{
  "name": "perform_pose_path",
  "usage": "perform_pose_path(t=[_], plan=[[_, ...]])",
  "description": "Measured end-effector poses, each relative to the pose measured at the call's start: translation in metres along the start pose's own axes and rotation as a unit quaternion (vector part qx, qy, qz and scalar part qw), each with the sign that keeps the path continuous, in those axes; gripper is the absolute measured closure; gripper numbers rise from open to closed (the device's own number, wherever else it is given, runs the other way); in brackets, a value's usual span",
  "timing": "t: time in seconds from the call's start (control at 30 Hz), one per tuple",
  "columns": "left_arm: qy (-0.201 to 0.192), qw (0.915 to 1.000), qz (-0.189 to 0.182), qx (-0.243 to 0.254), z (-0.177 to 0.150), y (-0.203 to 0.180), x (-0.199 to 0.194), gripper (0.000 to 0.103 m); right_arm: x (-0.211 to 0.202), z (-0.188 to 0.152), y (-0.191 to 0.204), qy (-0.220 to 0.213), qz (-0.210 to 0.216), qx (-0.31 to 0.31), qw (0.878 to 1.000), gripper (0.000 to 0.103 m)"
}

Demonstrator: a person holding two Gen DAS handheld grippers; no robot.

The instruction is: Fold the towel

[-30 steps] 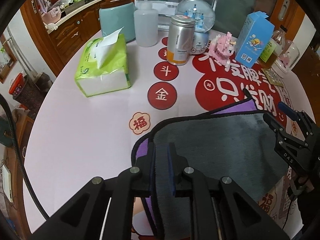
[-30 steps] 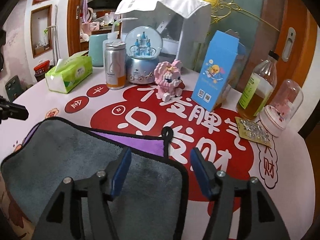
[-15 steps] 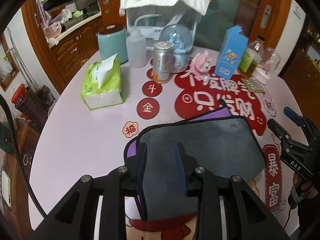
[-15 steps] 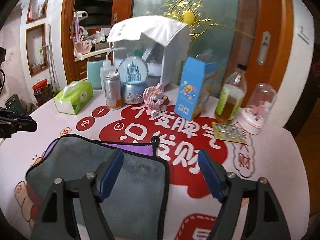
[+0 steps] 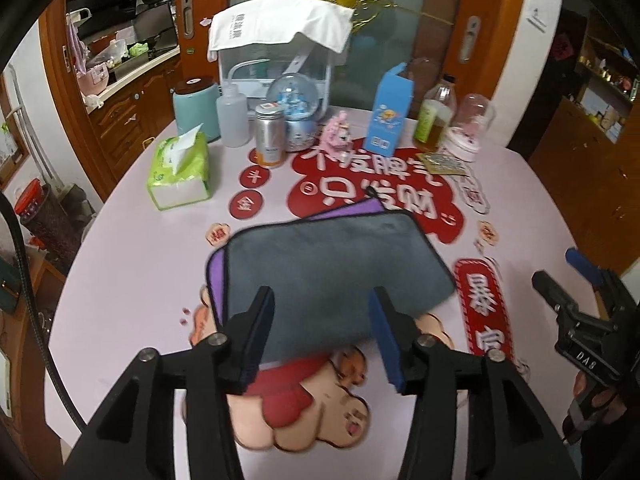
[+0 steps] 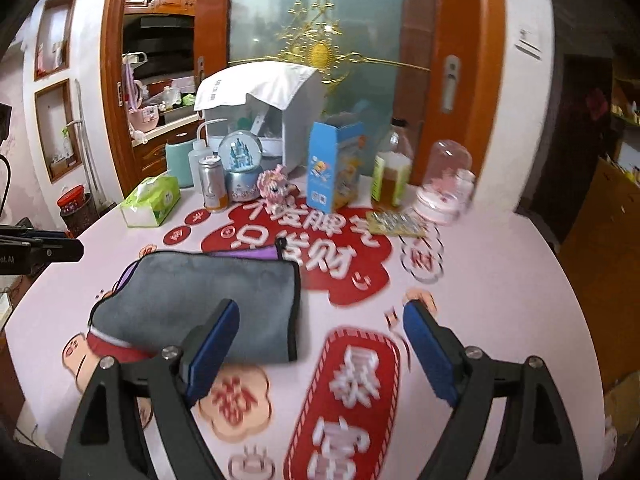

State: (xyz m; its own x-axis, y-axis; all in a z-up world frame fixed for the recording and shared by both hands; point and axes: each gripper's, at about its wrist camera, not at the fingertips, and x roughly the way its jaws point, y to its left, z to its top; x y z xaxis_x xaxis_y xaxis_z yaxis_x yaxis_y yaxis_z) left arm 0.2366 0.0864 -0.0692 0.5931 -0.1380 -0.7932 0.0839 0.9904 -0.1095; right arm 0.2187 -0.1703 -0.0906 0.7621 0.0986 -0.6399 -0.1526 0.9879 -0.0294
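Observation:
The towel (image 5: 332,264) lies folded flat on the round table, grey side up with a purple edge showing at its left and far sides; it also shows in the right wrist view (image 6: 208,292). My left gripper (image 5: 322,340) is open and empty, raised above the towel's near edge. My right gripper (image 6: 320,348) is open and empty, above the table just right of the towel's near right corner; it also shows at the right edge of the left wrist view (image 5: 576,292).
A green tissue pack (image 5: 178,168), silver can (image 5: 270,136), snow globe (image 5: 296,108), teal canister (image 5: 196,106), squeeze bottle (image 5: 232,114), pink toy (image 5: 338,134), blue carton (image 5: 390,118), bottle (image 5: 434,122) and glass dome (image 5: 470,128) stand along the table's far side.
My left gripper let go of the towel's edge, opened wide and drew back and up. My right gripper also pulled back and up. The towel now lies folded on the table.

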Motion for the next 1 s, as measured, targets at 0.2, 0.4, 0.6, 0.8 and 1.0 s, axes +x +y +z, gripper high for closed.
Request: perform_pose_path(t=[0.2,0.4,0.6,0.8,1.0], plan=[[0.005,0.9999,-0.009,0.007,-0.04,-0.026,-0.024,0.034,-0.042,-0.04,-0.009,0.025,-0.003,0.026,0.999,0.018],[0.021,0.9996,-0.017,0.004,-0.084,-0.046,-0.046,0.025,-0.076,-0.079,-0.01,0.068,-0.013,0.043,0.997,0.018],[0.029,0.9992,-0.024,0.011,-0.118,-0.059,-0.072,0.017,-0.112,-0.108,-0.005,0.107,-0.006,0.061,0.992,0.018],[0.024,0.9991,-0.018,0.031,-0.13,-0.074,-0.101,0.011,-0.154,-0.117,0.001,0.119,0.002,0.062,0.991,0.018],[0.01,0.9988,-0.009,0.048,-0.132,-0.091,-0.132,0.005,-0.193,-0.11,-0.003,0.108,0.002,0.082,0.991,0.018]])
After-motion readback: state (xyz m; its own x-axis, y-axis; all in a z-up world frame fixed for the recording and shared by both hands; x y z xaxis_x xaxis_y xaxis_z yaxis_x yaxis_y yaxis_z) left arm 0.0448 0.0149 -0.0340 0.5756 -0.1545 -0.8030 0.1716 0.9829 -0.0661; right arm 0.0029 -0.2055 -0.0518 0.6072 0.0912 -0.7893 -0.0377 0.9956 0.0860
